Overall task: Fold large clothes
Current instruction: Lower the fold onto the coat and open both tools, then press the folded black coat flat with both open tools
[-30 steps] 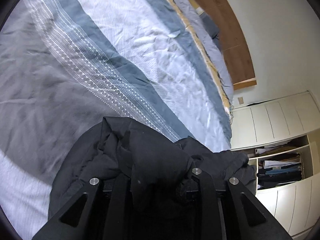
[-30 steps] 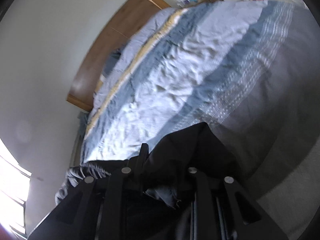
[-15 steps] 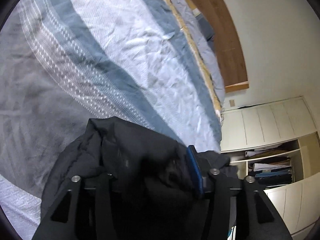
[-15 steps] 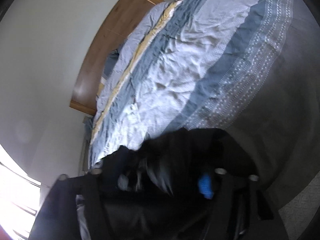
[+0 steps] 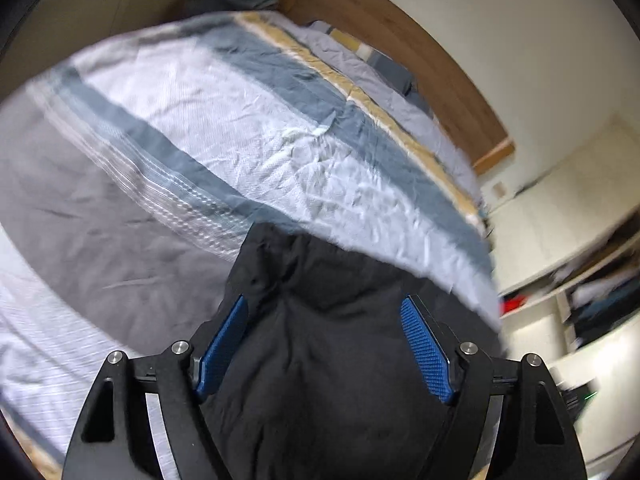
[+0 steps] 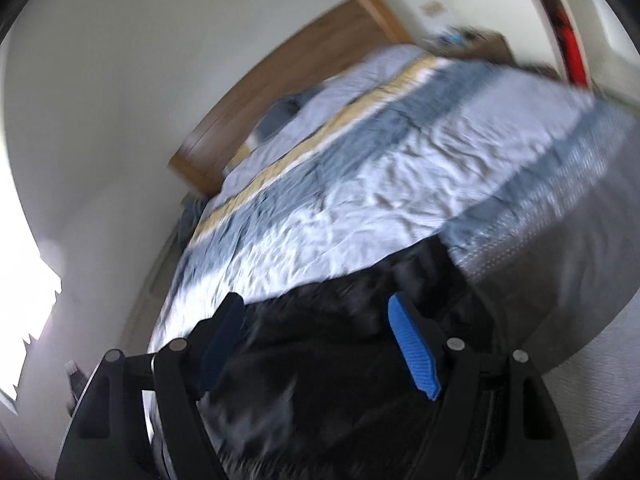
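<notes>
I find no legible text, label, brand, number or sign on anything within either of my wrist views.

Home bedroom: a bed [image 5: 280,152] with striped duvet, wooden headboard [image 5: 400,36], pillows [image 5: 384,64], and white wardrobe [image 5: 560,200] with open shelves of clothes.

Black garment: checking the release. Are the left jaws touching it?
Cannot tell: the left wrist view shows the left gripper open, black garment behind.

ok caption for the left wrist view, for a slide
Left gripper, jaws just opened, above a black garment lying on the striped bed.
</notes>
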`<state>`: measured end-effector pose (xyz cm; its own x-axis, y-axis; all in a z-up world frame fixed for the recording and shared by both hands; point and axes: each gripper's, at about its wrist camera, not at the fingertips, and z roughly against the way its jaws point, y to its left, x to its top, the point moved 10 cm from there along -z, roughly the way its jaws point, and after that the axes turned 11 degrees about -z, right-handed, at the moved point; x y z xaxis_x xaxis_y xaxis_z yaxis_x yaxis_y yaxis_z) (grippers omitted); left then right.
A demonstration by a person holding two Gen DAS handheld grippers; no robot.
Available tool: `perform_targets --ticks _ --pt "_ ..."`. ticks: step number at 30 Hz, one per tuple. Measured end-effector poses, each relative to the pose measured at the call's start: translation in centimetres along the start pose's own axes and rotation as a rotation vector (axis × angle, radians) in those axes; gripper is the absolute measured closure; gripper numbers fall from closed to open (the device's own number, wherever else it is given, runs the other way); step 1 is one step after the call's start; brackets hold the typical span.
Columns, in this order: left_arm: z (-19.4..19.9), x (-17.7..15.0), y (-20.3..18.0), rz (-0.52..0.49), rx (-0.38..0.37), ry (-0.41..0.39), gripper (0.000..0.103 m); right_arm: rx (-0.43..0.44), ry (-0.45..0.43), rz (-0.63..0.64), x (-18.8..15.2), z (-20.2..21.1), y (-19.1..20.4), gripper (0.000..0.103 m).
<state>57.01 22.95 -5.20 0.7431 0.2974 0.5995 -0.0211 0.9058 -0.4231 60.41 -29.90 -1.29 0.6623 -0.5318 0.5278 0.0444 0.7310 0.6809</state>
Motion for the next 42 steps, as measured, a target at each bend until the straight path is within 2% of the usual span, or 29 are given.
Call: perform_targets --ticks 4,7,10,13,20,29,32,36,42 --pt "-0.3 -3.3 -3.1 -0.098 0.012 0.023 0.026 -0.003 0.024 0.137 -5.3 0.3 3.4 0.029" --pt "-1.8 -6.0 -6.5 -0.191 0.014 0.04 0.026 -0.01 0.045 0.203 -9.1 -1.0 4.9 0.029" --pt "-4.0 -7.2 -9.7 -0.262 0.005 0.047 0.026 -0.034 0.073 0.272 -11.7 -3.4 5.9 0.029" --pt "-6.9 -7.0 -12.3 -0.329 0.022 0.059 0.026 -0.084 0.098 0.337 -12.8 -6.6 6.0 0.029" --pt "-15.1 -4.1 -13.6 -0.375 0.114 0.14 0.023 -0.149 0.16 0.33 -10.3 -13.7 4.5 0.029" --pt "-22.0 -0.8 -11.5 -0.314 0.173 0.228 0.012 -0.2 0.247 0.277 -7.6 -20.9 2.9 0.029" --pt "-22.5 -0.4 -10.4 -0.276 0.177 0.246 0.009 -0.208 0.274 0.273 -7.2 -21.7 2.6 0.029" --pt "-21.7 -0.2 -8.1 -0.214 0.178 0.249 0.008 -0.202 0.282 0.275 -6.4 -20.7 1.5 0.029" --pt "-18.6 -0.8 -2.0 -0.139 0.288 0.277 0.008 -0.28 0.235 0.182 -3.9 -16.7 -4.6 0.029"
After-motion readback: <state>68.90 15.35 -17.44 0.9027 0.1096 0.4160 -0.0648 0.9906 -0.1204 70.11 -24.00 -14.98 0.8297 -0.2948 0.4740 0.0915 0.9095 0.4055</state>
